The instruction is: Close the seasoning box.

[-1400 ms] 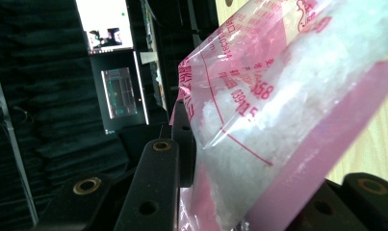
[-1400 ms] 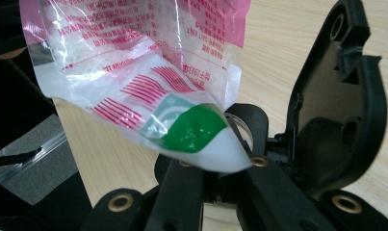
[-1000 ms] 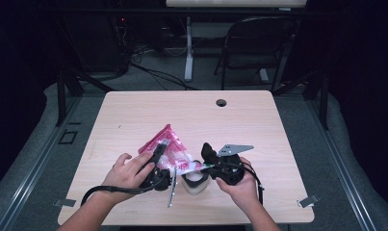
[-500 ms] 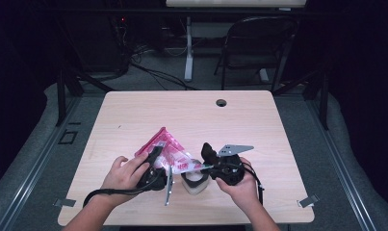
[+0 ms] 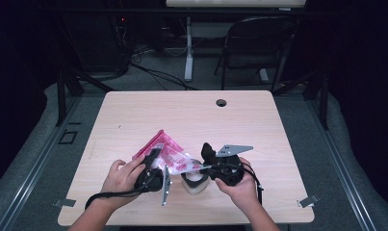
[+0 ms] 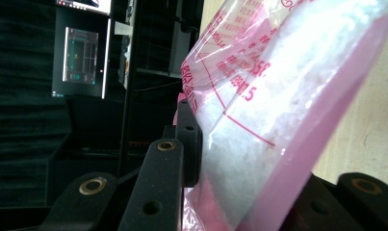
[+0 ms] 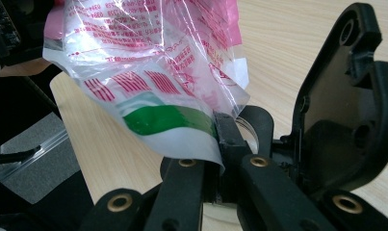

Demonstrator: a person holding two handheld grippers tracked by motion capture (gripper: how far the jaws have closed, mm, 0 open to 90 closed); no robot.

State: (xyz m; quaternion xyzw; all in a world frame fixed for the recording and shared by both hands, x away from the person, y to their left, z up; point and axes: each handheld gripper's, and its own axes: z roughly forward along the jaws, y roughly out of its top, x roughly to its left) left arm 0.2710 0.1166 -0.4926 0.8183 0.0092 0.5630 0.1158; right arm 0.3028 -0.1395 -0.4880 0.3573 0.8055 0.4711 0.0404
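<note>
While my left tongs [image 5: 155, 156] clamp the pink bag [image 5: 170, 154], my right tongs [image 5: 201, 167] pinch its other edge above a white cup [image 5: 194, 183] on the table [image 5: 191, 115].

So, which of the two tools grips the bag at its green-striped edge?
The right tool: it pinches the bag at the green stripe; the left tool clamps a pink part.

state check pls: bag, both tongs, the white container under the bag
Pink plastic bag: lifted off the table, stretched between both tongs, white contents inside.
Left tongs: shut on the bag's pink edge.
Right tongs: shut on the bag's clear corner by the green band.
White container: standing on the table below the bag; whether it is open, cannot tell.
</note>
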